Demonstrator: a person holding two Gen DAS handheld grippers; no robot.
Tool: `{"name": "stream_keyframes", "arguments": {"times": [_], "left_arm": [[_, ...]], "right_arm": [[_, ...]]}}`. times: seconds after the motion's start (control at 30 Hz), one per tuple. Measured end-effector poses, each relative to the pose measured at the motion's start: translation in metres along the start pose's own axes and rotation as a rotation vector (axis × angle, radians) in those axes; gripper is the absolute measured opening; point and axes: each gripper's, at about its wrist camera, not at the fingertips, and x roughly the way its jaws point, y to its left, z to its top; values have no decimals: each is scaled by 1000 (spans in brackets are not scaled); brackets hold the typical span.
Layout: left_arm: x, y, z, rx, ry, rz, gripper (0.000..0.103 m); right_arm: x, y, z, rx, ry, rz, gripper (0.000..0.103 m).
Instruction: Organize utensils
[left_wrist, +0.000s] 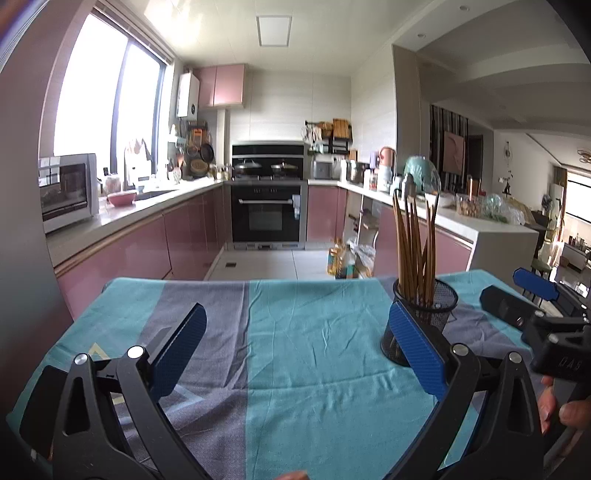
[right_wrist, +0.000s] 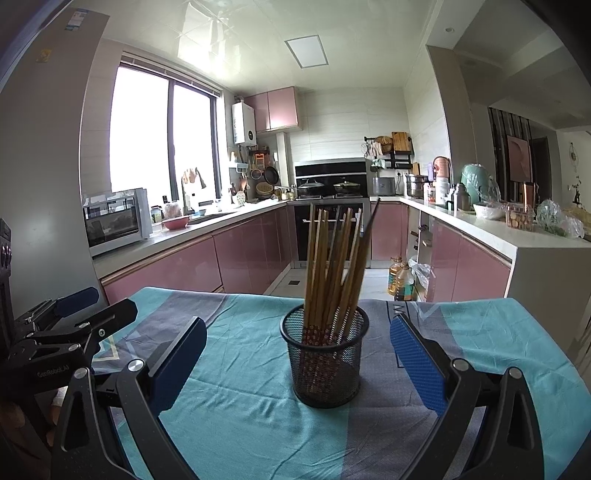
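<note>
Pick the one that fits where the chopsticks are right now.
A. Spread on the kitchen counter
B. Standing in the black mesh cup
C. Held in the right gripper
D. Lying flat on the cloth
B: the chopsticks stand bunched in the mesh cup on the cloth, and the right gripper is open on either side of the cup, touching nothing.

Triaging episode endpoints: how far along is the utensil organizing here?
Looks finished: the chopsticks stand bundled in the mesh holder on the tablecloth. In hand: nothing; left gripper and right gripper are open, empty. Left: no loose utensils visible.
</note>
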Motion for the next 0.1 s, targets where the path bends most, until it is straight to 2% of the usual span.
{"name": "stream_keyframes", "arguments": {"times": [0.1], "left_arm": [[17,8,-6,-19,69,-1,97]], "right_arm": [[10,-22,-5,25,67,-38,96]]}}
